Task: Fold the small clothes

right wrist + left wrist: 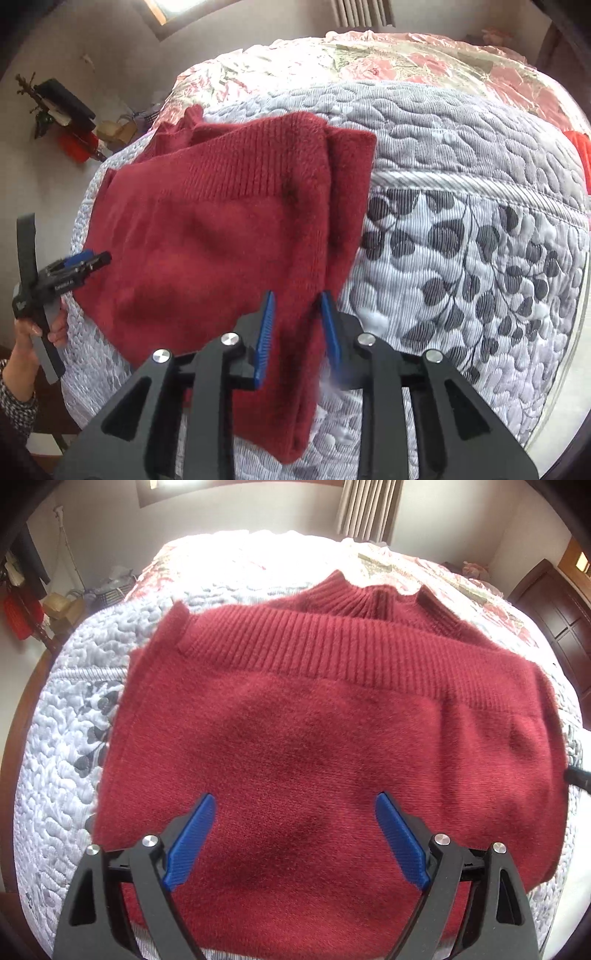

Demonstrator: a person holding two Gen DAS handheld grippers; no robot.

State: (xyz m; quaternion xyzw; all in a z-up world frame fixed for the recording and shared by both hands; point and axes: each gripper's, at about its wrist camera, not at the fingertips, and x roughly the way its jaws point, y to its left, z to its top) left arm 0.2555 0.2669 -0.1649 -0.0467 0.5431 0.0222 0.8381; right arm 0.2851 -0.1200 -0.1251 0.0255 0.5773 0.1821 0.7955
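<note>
A dark red knit sweater [314,720] lies folded on the bed, its ribbed hem across the top and its collar at the far end. In the left wrist view my left gripper [295,797] hovers open over the sweater's near part, with nothing between its blue pads [192,834]. In the right wrist view my right gripper [297,299] is shut on the sweater's [207,236] folded right edge, with thick fabric pinched between the fingers. The left gripper [79,260] shows there at the sweater's left edge, held by a hand [33,328].
The bed carries a grey-white quilted cover [461,258] with a dark leaf pattern and a pink floral blanket [424,62] at the far end. Beyond the bed's left side are clutter and bags [62,605]. A dark wooden door [554,620] stands on the right.
</note>
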